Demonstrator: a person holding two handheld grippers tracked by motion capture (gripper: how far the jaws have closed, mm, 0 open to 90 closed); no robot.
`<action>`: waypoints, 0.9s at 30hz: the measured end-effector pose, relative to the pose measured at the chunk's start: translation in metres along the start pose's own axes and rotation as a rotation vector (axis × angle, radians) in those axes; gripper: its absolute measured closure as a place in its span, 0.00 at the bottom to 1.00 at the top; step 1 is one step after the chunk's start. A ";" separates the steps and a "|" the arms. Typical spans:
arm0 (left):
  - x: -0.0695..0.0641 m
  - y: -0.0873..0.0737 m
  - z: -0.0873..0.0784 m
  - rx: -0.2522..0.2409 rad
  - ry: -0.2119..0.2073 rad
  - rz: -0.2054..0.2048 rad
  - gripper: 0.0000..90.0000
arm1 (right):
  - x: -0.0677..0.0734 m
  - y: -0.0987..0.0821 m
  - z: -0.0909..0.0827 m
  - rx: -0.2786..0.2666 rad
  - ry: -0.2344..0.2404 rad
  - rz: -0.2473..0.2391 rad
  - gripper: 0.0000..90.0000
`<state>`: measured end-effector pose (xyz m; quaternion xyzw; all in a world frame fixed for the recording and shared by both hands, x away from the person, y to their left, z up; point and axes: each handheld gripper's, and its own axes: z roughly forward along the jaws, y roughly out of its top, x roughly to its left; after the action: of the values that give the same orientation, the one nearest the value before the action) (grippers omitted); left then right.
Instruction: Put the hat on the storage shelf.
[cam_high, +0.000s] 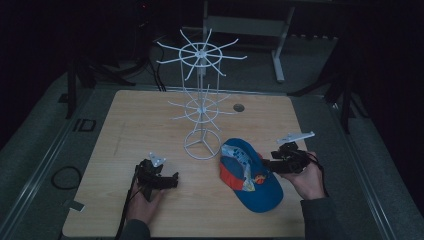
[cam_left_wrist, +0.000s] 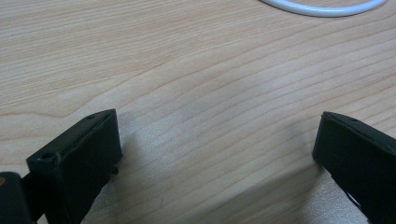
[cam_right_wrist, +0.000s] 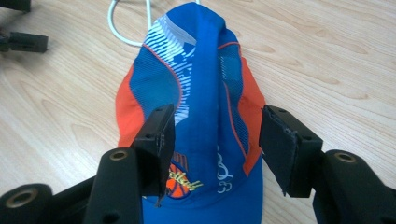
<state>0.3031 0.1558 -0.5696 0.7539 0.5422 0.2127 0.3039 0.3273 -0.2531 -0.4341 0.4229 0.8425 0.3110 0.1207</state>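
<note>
A blue and orange cap lies flattened on the wooden table, just right of a white wire hanging rack. My right gripper is open at the cap's right side. In the right gripper view its jaws straddle the cap's folded crown without closing on it. My left gripper rests low over bare wood at the front left, open, with nothing between its jaws. The left gripper view shows the rack's base ring at the top edge.
The rack's round base stands mid-table with two tiers of wire arms above it. A small hole sits in the tabletop behind the rack. A desk frame stands beyond the table's far edge.
</note>
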 end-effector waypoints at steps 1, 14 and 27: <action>0.000 0.000 0.000 0.000 0.000 0.000 0.02 | 0.001 0.001 0.000 0.003 0.000 -0.003 0.50; 0.000 0.000 0.000 0.000 0.002 0.004 0.02 | 0.013 0.019 0.003 0.023 0.034 -0.068 0.48; 0.000 0.000 0.000 0.001 0.002 0.004 0.02 | 0.014 0.034 0.031 0.081 0.021 -0.088 0.42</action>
<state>0.3032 0.1560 -0.5696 0.7549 0.5411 0.2138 0.3027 0.3552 -0.2137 -0.4359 0.3866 0.8735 0.2754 0.1085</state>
